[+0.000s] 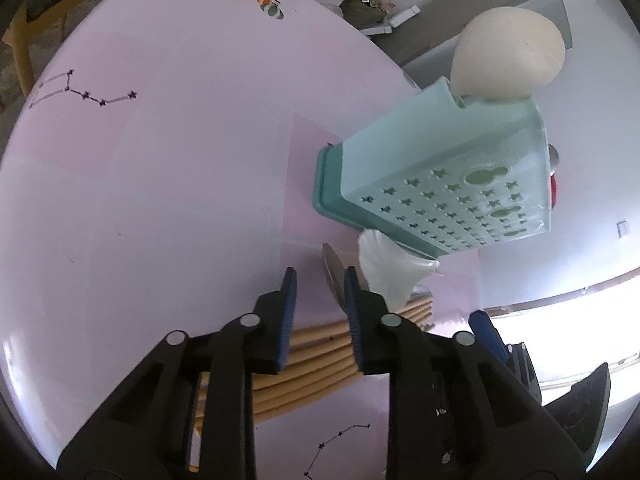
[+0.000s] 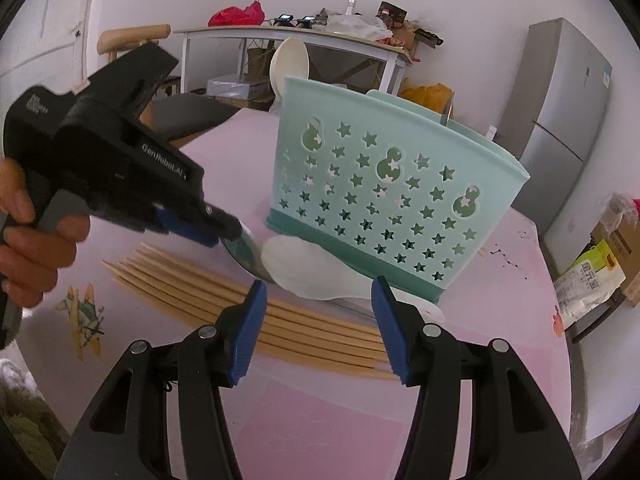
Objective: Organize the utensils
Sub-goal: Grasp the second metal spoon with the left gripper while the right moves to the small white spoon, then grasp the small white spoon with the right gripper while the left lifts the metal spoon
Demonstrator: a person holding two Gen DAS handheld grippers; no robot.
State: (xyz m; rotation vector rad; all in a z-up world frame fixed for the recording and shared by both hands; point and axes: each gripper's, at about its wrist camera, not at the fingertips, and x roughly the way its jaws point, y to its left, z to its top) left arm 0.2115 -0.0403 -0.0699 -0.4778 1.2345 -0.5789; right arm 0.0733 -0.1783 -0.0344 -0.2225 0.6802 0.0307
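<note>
Chopsticks (image 2: 256, 308) lie in a row on the pink bench (image 2: 500, 320); left gripper (image 2: 224, 236), jaws parted, hangs by metal spoon (image 2: 246, 254), nothing visibly held. White spoon (image 2: 308, 272) touches caddy (image 2: 384, 196). Right gripper (image 2: 320, 320) wide open, empty. Pick-up step; next close on spoon handle.

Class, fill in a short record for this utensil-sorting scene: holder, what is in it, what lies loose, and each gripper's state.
holder: green star-cutout caddy, upright on pink table
in holder: cream spoon
loose on table: chopsticks, white spoon, metal spoon
left gripper: open, over the metal spoon
right gripper: open, holding nothing
</note>
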